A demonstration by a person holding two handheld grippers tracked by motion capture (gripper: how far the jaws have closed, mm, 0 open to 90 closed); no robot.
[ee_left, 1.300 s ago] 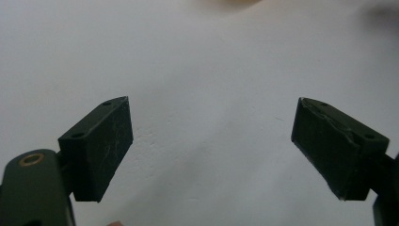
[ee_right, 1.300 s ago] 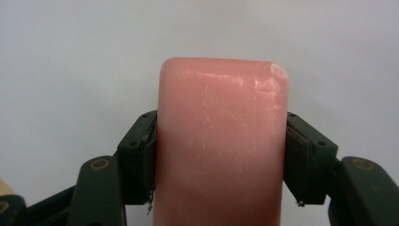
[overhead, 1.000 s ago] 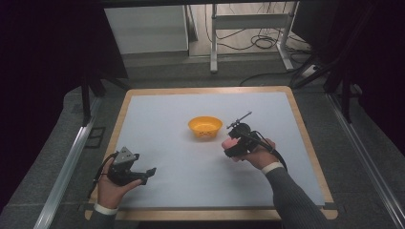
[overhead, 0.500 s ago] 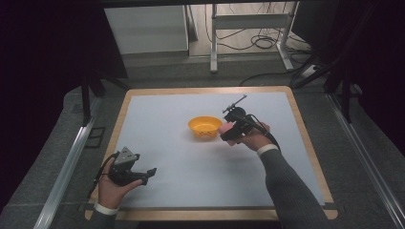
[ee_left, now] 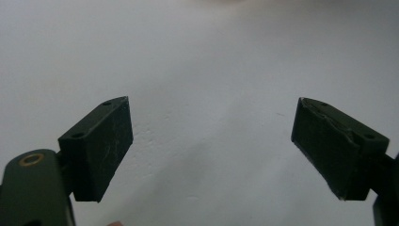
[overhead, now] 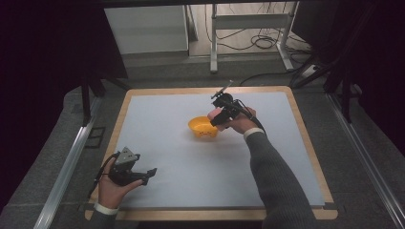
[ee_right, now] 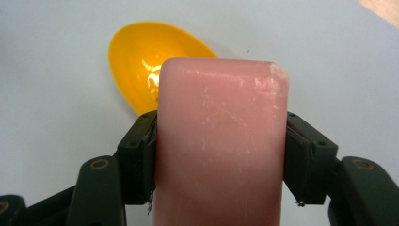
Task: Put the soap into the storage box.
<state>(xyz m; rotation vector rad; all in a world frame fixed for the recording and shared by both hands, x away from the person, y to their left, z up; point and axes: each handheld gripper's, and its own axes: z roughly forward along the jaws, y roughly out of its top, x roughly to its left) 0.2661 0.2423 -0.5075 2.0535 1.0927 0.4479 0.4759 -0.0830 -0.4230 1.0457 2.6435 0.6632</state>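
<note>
My right tongs (ee_right: pixel 220 155) are pinching a pink block (ee_right: pixel 221 141) across its two long sides, one black pad flat on each, with the rounded top end sticking out well past them. In the high view I'm holding it up at the far middle of the table (overhead: pixel 157 119), just right of the orange bowl (overhead: pixel 203 128) and close over its rim; in the right gripper view the bowl sits beyond the block, partly hidden by it.

The block looks like a bar of soap or wax: smooth, faintly scuffed, with one chipped corner. I'd judge it light and stiff, holding its shape under the pads, but slick enough to slide if my squeeze slackens. The flat sides are the place to hold it, as I do now, and near the middle so it doesn't pivot. The bowl looks like thin, glossy plastic, likely to skid if bumped.

My left tongs (ee_left: pixel 211 146) are spread wide with nothing between them, low over bare table at the near left.
</note>
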